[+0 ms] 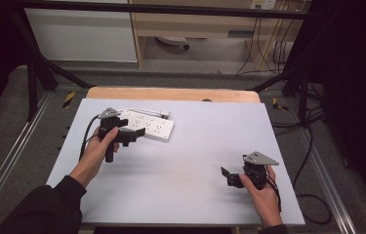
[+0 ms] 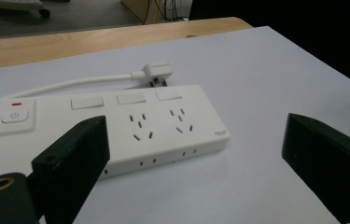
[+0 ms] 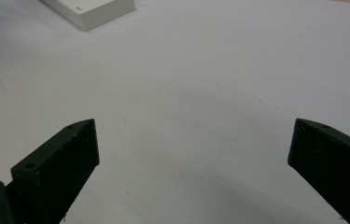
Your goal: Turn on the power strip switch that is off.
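Note:
A white power strip (image 1: 155, 126) lies flat at the back left of the white table top (image 1: 195, 151). In the left gripper view the power strip (image 2: 116, 121) shows a switch with a red light at its left end, and its white cable (image 2: 70, 85) runs to a loose plug (image 2: 156, 73) behind it. My left gripper (image 1: 131, 130) hovers at the strip's near left side. Its jaws (image 2: 193, 140) stand wide open with nothing between them. My right gripper (image 1: 229, 177) is at the front right over bare table, open and holding nothing (image 3: 191, 140). A corner of the strip (image 3: 93, 11) lies far ahead of it.
The table's wooden far edge (image 1: 171, 93) shows beyond the white top. Black frame legs (image 1: 36, 73) and floor cables (image 1: 312, 146) surround the table. A wide stretch of white surface separates the two grippers.

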The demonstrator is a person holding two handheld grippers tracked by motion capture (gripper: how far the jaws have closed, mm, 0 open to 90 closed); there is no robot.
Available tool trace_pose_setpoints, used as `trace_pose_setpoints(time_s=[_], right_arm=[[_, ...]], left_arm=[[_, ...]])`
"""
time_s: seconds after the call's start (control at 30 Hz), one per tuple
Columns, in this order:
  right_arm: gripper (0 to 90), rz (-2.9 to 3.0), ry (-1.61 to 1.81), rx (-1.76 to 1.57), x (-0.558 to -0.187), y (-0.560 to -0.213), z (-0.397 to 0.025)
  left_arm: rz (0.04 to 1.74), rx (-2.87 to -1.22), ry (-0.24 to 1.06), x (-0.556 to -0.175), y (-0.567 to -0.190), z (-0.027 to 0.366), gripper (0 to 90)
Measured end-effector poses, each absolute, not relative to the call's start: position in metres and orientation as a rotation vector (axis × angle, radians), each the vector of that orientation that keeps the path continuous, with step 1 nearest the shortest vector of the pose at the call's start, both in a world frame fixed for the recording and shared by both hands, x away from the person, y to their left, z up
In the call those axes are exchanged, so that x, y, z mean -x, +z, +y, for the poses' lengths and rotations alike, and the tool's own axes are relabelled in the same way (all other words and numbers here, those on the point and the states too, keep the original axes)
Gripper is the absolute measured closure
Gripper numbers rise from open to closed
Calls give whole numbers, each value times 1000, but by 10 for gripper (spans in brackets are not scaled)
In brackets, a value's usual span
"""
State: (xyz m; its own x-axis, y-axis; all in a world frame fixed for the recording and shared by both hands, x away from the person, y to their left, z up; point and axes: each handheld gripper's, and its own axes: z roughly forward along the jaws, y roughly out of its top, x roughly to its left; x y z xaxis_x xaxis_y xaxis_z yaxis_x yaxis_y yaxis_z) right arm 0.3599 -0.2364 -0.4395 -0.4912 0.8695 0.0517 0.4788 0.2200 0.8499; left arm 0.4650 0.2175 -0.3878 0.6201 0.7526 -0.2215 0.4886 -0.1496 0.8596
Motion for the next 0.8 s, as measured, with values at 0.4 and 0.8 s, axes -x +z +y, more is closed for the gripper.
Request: trace_pose_setpoints(time_s=[0.4, 0.8], right_arm=[[24, 2067, 1185, -1233, -360, -440, -235], [24, 2075, 1181, -1228, -360, -440, -233]], left_arm=[[972, -1806, 330, -428, -396, 233, 76], [965, -1831, 366, -393, -407, 256, 75]])
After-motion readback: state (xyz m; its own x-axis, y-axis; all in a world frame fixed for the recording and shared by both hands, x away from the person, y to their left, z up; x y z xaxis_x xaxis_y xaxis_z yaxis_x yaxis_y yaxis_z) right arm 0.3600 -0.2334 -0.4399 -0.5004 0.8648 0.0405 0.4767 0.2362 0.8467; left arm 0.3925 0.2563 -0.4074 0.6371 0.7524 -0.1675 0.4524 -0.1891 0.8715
